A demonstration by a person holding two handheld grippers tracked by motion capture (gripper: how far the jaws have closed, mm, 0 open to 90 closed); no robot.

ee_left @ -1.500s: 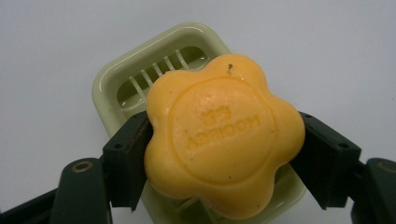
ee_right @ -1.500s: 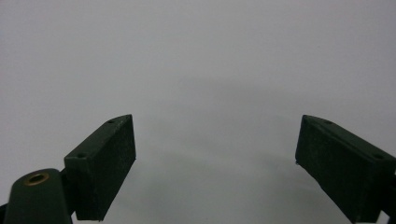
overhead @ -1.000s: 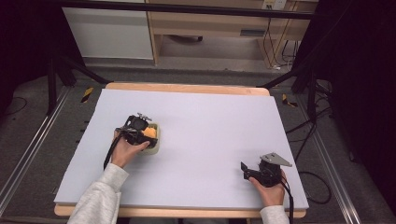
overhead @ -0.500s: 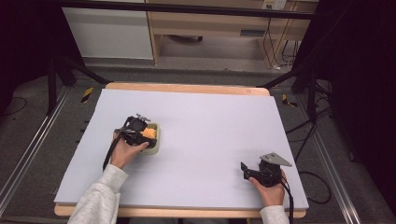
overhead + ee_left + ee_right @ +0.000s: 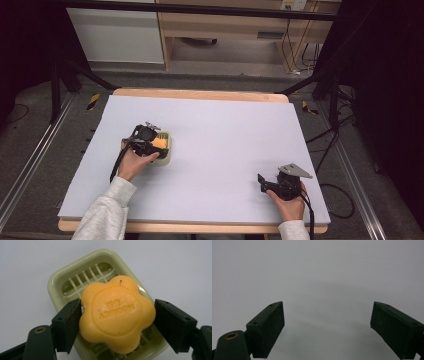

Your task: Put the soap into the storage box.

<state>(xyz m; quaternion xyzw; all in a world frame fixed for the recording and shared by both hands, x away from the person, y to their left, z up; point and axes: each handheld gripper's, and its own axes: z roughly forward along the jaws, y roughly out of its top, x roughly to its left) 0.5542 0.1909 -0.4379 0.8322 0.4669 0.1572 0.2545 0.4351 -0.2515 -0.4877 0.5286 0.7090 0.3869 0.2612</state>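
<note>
Pale grey matting covers the bench (image 5: pixel 220 150), with a wooden cabinet (image 5: pixel 225 30) on the floor beyond its far edge. From above, the left gripper (image 5: pixel 150 141) reaches over a green soap dish (image 5: pixel 167 150) near the left edge; the right gripper (image 5: pixel 272 184) rests by the near right corner. Along the left gripper (image 5: pixel 117 317), both jaws press an orange flower-shaped soap (image 5: pixel 117 313) above the slatted soap dish (image 5: pixel 72 277). Along the right gripper (image 5: pixel 327 327), jaws stand wide apart over bare matting.

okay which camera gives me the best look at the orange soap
The left gripper view: the flower-shaped orange soap sits close up between the jaws, its embossed stamp visible. In the high view it's a small orange patch partly behind the left gripper.
</note>
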